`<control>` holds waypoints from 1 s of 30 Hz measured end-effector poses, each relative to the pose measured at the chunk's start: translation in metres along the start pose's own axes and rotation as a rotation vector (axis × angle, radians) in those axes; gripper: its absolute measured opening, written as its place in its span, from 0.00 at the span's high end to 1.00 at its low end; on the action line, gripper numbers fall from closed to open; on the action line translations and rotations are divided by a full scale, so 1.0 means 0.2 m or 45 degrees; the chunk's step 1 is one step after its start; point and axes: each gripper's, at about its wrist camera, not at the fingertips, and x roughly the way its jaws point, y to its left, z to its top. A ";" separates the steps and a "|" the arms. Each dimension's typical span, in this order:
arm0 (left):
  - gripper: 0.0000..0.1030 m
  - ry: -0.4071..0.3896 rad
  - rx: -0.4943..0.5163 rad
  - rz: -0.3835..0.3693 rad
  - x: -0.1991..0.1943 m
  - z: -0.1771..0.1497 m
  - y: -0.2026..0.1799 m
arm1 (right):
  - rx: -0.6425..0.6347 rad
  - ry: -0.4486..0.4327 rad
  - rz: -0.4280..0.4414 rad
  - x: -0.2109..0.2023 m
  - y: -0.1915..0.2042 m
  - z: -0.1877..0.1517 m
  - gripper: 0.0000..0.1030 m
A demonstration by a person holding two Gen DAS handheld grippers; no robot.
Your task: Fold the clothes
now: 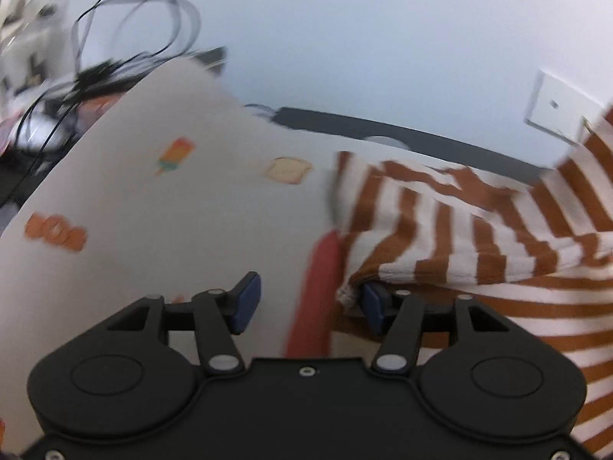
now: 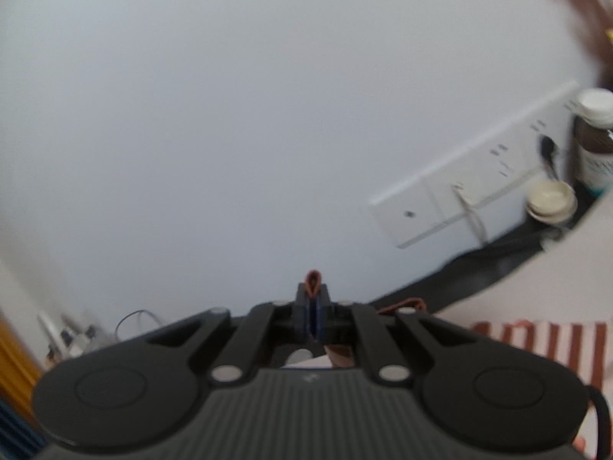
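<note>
Stripes everywhere in the left wrist view: the brown-and-white striped garment (image 1: pixel 479 237) is bunched along the right side of the white printed table cover (image 1: pixel 161 199), with one flap rising toward the top right corner of the picture, so I'd guess it's being hoisted from over there. The left gripper (image 1: pixel 306 303) is spread open with nothing pinched; a hem corner just drapes over its right-hand pad (image 1: pixel 373 303), and a reddish band (image 1: pixel 314 295), blurred, runs through the gap. Looks to me like it's either let go or is lining up a fresh grab on that edge.

The right wrist view fills in the other half. The right gripper (image 2: pixel 313 316) is clamped tight on a thin rust-colored loop of trim (image 2: pixel 313 280) poking out past its tips, and it's aimed mostly at bare wall, which fits a raised hand holding the cloth up so it hangs for a fold. Only a sliver of stripes shows low right there. That view alone also catches the wall socket panel (image 2: pixel 459 199), a dark jar with a white lid (image 2: pixel 594 142) and a small bowl (image 2: pixel 551 199) at the table's far edge; the left view alone has the cables (image 1: pixel 126 30) off the far left corner.
</note>
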 end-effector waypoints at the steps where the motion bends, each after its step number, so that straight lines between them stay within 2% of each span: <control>1: 0.38 0.005 0.007 0.004 0.00 0.00 0.01 | -0.006 -0.007 0.000 0.00 0.01 0.00 0.97; 3: 0.38 0.008 0.019 0.007 0.00 -0.01 0.03 | 0.030 -0.002 -0.039 0.03 -0.04 -0.02 0.97; 6: 0.38 0.024 0.018 0.004 0.00 -0.01 0.02 | 0.069 0.053 -0.189 0.08 -0.19 -0.08 0.97; 11: 0.40 0.023 0.063 0.001 -0.03 -0.05 -0.01 | 0.128 0.270 -0.502 0.17 -0.52 -0.24 0.96; 12: 0.40 0.018 0.070 -0.002 -0.04 -0.05 -0.01 | 0.129 0.322 -0.577 0.18 -0.57 -0.27 0.91; 14: 0.40 0.008 0.086 -0.008 -0.04 -0.05 -0.01 | 0.100 0.357 -0.730 0.18 -0.61 -0.30 0.88; 16: 0.40 -0.020 0.101 -0.020 -0.06 -0.05 -0.01 | -0.017 0.329 -0.782 0.18 -0.55 -0.29 0.85; 17: 0.40 -0.035 0.111 -0.025 -0.07 -0.05 -0.01 | -0.091 0.310 -0.759 0.19 -0.50 -0.28 0.84; 19: 0.40 -0.061 0.140 -0.041 -0.09 -0.06 -0.03 | -0.230 0.318 -0.639 0.26 -0.34 -0.26 0.79; 21: 0.40 -0.081 0.170 -0.050 -0.10 -0.06 -0.05 | -0.342 0.374 -0.456 0.36 -0.18 -0.27 0.74; 22: 0.40 -0.090 0.187 -0.052 -0.10 -0.07 -0.06 | -0.398 0.415 -0.351 0.43 -0.09 -0.29 0.66; 25: 0.40 -0.100 0.211 -0.047 -0.10 -0.08 -0.08 | -0.647 0.513 -0.055 0.61 0.19 -0.43 0.62; 28: 0.42 -0.093 0.200 -0.040 -0.08 -0.08 -0.08 | -0.934 0.607 0.115 0.79 0.38 -0.63 0.62; 30: 0.43 -0.089 0.195 -0.038 -0.07 -0.08 -0.08 | -0.994 0.682 0.163 0.89 0.43 -0.71 0.63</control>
